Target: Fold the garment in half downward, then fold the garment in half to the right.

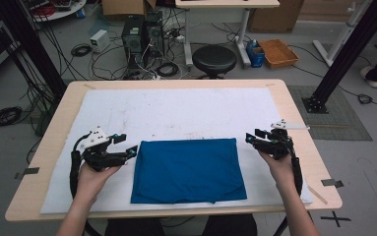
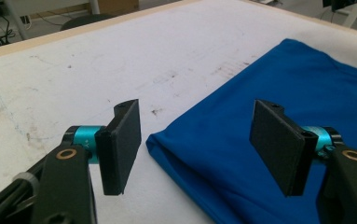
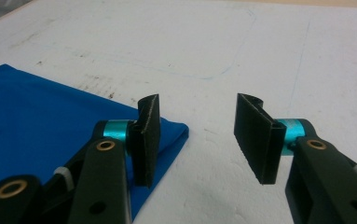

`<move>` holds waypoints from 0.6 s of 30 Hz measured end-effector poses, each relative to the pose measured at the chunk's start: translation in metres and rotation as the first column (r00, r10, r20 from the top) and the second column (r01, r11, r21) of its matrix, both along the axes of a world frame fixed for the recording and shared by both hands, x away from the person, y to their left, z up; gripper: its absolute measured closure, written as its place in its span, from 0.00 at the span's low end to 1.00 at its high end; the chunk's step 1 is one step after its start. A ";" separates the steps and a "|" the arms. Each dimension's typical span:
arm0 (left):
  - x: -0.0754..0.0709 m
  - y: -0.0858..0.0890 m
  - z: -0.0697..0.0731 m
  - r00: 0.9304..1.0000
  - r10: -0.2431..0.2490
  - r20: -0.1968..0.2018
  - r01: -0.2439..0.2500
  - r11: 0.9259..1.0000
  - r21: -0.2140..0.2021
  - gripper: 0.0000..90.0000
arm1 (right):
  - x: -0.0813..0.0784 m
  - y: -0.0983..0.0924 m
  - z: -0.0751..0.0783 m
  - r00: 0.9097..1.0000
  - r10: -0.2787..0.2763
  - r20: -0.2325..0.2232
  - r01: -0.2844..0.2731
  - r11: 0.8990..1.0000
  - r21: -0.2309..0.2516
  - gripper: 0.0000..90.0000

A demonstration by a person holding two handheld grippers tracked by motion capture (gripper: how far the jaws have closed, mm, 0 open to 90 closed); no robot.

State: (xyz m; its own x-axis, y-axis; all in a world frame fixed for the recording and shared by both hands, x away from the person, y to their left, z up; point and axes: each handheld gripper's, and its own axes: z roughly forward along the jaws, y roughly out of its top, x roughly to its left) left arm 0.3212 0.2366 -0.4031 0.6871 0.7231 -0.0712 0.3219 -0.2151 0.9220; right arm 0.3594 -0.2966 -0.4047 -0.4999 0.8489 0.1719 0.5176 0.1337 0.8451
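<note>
**Folded blue cloth between 2 open grippers**

Containers. An orange-brown tray (image 1: 278, 53) sits on the floor beyond the far edge of the desk (image 1: 53, 132); its contents cannot be made out. Just left of the tray stands a small blue bin (image 1: 256, 55) with a bottle-like item in it, too small to identify.

Cloth. The blue cloth (image 1: 186, 169) lies folded into a flat rectangle on the white mat (image 1: 176, 110) that covers the desk. It occupies the near middle part of the mat, its near edge close to the mat's near edge. A fold line runs along its near right corner in the high view.

Left gripper. The left gripper (image 1: 129, 151) is held just off the cloth's far left corner. In the left gripper view (image 2: 195, 144) its 2 jaws stand wide apart with nothing pressed between them; the cloth's corner lies on the mat below the gap and under the right-hand jaw, apart from both pads.

Right gripper. The right gripper (image 1: 249, 139) is held just off the cloth's far right corner. In the right gripper view (image 3: 197, 140) its jaws are parted and grip nothing; the cloth's corner lies below and behind the left-hand jaw, while the gap itself looks down on bare mat.

Both grippers point inward toward the cloth from opposite sides.
</note>
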 end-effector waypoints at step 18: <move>-0.006 -0.004 0.012 0.999 0.033 -0.016 -0.033 0.999 0.006 0.32 | -0.001 0.001 0.011 1.000 0.004 0.029 -0.004 1.000 -0.004 0.56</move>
